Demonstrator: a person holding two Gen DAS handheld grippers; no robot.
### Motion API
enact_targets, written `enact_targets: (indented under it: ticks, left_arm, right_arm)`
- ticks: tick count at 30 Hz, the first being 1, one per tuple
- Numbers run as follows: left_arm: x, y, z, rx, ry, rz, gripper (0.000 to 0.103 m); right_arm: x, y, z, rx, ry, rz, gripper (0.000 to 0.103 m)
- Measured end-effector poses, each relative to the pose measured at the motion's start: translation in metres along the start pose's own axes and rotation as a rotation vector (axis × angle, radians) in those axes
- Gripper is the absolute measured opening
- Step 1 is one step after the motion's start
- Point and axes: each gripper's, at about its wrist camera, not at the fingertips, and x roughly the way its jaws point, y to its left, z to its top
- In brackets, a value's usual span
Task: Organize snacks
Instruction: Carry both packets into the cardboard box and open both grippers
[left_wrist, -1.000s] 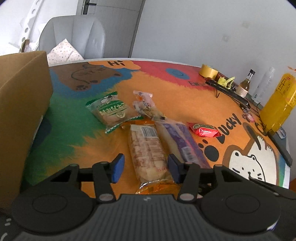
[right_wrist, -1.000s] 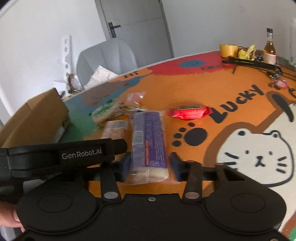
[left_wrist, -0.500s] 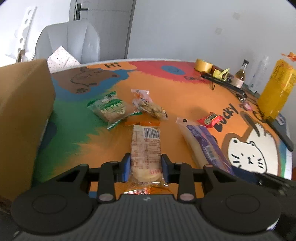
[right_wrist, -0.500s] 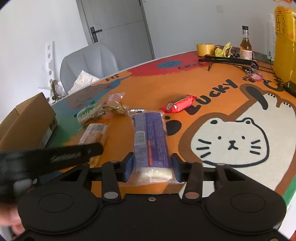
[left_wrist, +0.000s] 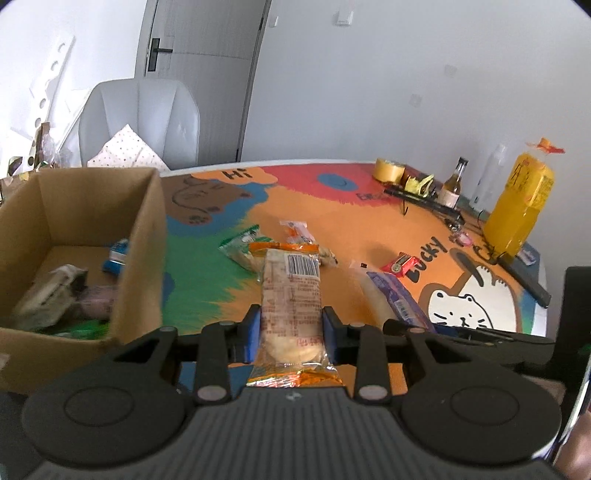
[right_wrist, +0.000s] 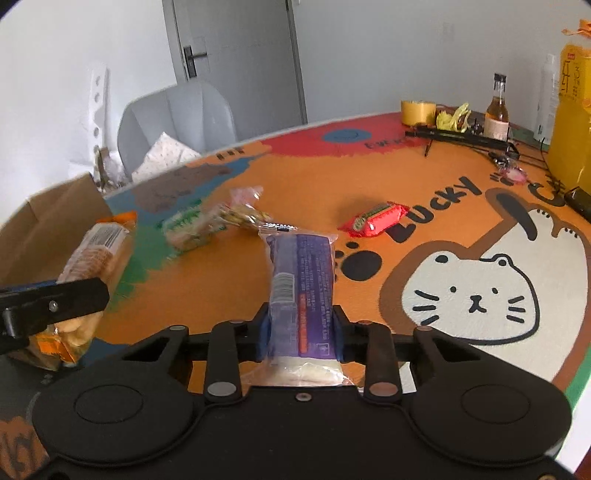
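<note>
Each tool gripped one wrapped snack by its near end. The left gripper (left_wrist: 291, 328) stood closed on the orange-trimmed biscuit packet (left_wrist: 290, 295), blue pads pressed to both long edges, the packet projecting straight ahead of the jaws and clear of the table mat (left_wrist: 332, 218). The right gripper (right_wrist: 300, 328), whose jaws had just been closing, was likewise clamped on the purple-wrapped bread roll (right_wrist: 301, 273), which also reached forward from between its pads. Both packets were judged light; the film looked slick and crinkly, so a hold across the filled body, not on the flat crimped seal, seemed soundest. The biscuits were judged brittle under a hard squeeze, the roll soft and liable to dent or sag at its free end. The open cardboard box (left_wrist: 140, 240), ahead and to the left of the left gripper, already held several wrapped items. Ahead of both tools on the mat lay a green-and-white packet (right_wrist: 184, 227), a clear bag of small snacks (right_wrist: 243, 212) and, ahead-right of the right gripper, a red packet (right_wrist: 375, 219). Legible writing was confined to the mat: "LUCKY" beside the cat drawing and "Hi" at the far edge. Each held packet showed a barcode and fine print too small to read; no brand could be made out.
</note>
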Motion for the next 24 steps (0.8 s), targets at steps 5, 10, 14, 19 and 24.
enact_targets:
  ticks: [5, 10, 14, 19, 24]
  left_arm:
    - [-0.025, 0.016, 0.002, -0.001, -0.028, -0.002, 0.033]
    - [-0.050, 0.026, 0.007, 0.007, -0.069, 0.027, 0.033]
    - [-0.067, 0.033, 0.015, 0.003, -0.090, 0.041, 0.033]
    - [-0.080, 0.048, 0.023, -0.018, -0.113, 0.060, 0.033]
    - [-0.089, 0.065, 0.031, -0.034, -0.135, 0.087, 0.033]
  right_arm:
    - [-0.027, 0.011, 0.001, 0.043, -0.048, 0.050, 0.029]
    - [-0.048, 0.025, 0.007, 0.046, -0.090, 0.121, 0.029]
    - [-0.058, 0.038, 0.014, 0.040, -0.115, 0.163, 0.029]
    - [-0.065, 0.054, 0.024, 0.028, -0.136, 0.216, 0.029]
    - [-0.067, 0.075, 0.028, 0.014, -0.137, 0.264, 0.029]
